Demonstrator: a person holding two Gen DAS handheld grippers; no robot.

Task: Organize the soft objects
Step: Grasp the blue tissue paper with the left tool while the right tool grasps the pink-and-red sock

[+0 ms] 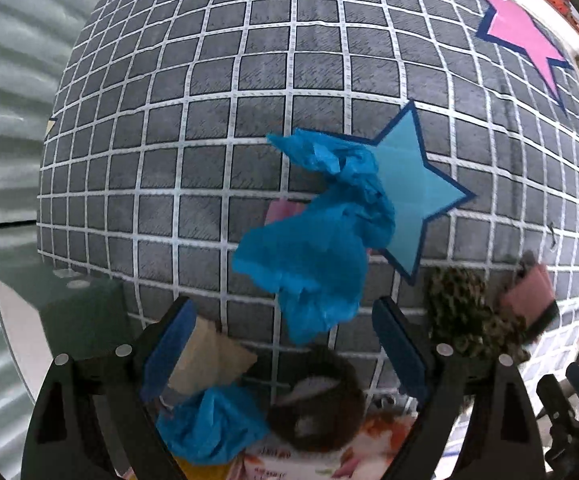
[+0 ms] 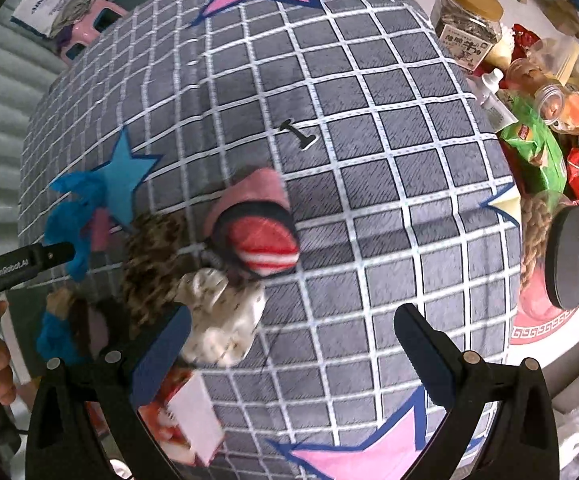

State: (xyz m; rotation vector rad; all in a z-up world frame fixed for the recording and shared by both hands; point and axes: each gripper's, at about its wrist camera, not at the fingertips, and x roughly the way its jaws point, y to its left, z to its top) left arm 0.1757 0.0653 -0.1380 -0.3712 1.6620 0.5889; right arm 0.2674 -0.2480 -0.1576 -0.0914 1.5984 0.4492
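Note:
A grey grid-patterned cushion point(image 1: 217, 120) with pink and blue stars fills both views point(image 2: 389, 184). A crumpled blue cloth point(image 1: 321, 240) lies on it just ahead of my open, empty left gripper point(image 1: 285, 348); it also shows at the left of the right wrist view point(image 2: 73, 216). A leopard-print soft item point(image 1: 465, 312) point(image 2: 149, 256) lies to its right. A rolled pink, navy and red sock point(image 2: 257, 224) and a white patterned cloth point(image 2: 221, 320) lie ahead-left of my open, empty right gripper point(image 2: 293, 356). A brown ring-shaped scrunchie point(image 1: 321, 400) sits near the left fingers.
A second blue cloth point(image 1: 213, 428) and a tan piece point(image 1: 209, 360) lie by the left finger. Jars point(image 2: 469, 24), snack packets point(image 2: 537, 148) and a black-lidded bowl point(image 2: 569, 256) crowd the table right of the cushion. A black clip point(image 2: 297, 132) rests on the cushion.

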